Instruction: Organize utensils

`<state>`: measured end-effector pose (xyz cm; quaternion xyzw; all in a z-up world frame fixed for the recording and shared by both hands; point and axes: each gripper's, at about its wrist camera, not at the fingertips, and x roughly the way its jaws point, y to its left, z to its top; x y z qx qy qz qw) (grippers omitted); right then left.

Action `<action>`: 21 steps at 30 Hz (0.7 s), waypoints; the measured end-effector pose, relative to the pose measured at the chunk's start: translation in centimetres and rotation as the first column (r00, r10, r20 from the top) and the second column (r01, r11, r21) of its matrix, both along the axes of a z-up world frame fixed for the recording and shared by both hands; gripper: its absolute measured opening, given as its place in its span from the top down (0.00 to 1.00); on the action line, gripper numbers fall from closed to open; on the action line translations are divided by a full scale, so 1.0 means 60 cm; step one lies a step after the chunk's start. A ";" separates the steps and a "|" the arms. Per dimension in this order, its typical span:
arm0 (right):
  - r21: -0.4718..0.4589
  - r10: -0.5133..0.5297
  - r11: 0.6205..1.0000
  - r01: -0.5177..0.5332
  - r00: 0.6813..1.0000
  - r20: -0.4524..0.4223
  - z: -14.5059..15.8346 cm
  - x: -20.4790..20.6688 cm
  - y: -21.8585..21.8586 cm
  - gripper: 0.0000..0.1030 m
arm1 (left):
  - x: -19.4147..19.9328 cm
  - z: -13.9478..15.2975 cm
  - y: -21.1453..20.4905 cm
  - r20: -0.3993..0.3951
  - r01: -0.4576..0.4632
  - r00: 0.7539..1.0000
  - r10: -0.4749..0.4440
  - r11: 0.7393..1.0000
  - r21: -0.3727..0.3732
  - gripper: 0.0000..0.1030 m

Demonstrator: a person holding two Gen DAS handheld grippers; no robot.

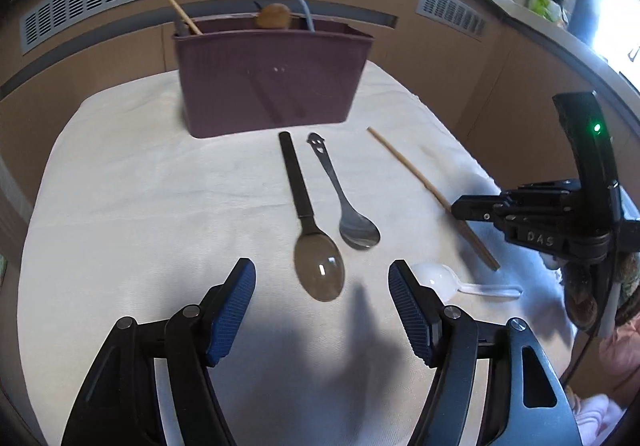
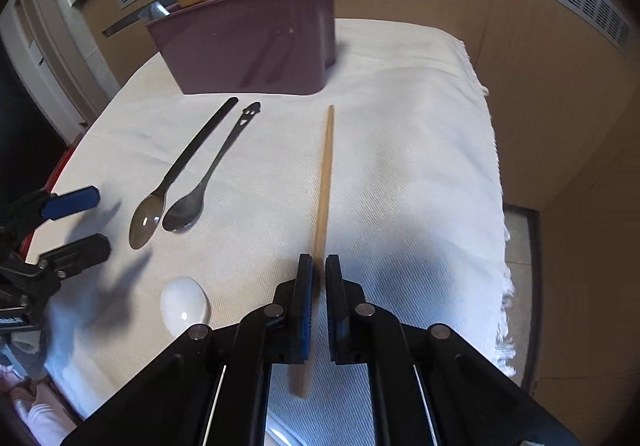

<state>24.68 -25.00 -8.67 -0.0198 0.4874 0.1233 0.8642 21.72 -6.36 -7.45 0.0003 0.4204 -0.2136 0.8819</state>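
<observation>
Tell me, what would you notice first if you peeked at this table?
Probably the right tool, shut on a long wooden chopstick that lies on the white cloth. Next, two spoons side by side in the middle: a black-handled spoon and a metal spoon with a smiley face cut in its handle. Behind them stands a purple box with utensils poking out, and the left tool is open.

On the table (image 1: 120, 186) a caddy (image 1: 272, 78) stands at the back. Before it lie two spoons (image 1: 310, 214) (image 1: 344, 198) side by side, a chopstick (image 1: 420, 186) to their right, and a plastic spoon (image 1: 440, 280) nearest.
</observation>
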 end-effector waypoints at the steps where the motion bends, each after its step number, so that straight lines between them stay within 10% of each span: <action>1: -0.001 -0.004 1.000 0.004 1.000 0.010 0.001 -0.003 0.000 0.94 | 0.002 -0.006 -0.007 -0.005 0.000 1.000 0.000 1.000 0.020 0.42; 8: -0.008 -0.043 0.999 0.044 0.993 0.114 0.023 -0.031 -0.012 0.87 | 0.016 -0.037 -0.043 -0.028 -0.009 1.000 0.014 0.985 0.171 0.51; 21: -0.023 -0.113 0.991 0.128 0.935 0.337 0.068 -0.082 -0.015 0.13 | -0.019 0.047 -0.005 0.121 -0.057 0.992 0.046 0.994 0.090 0.67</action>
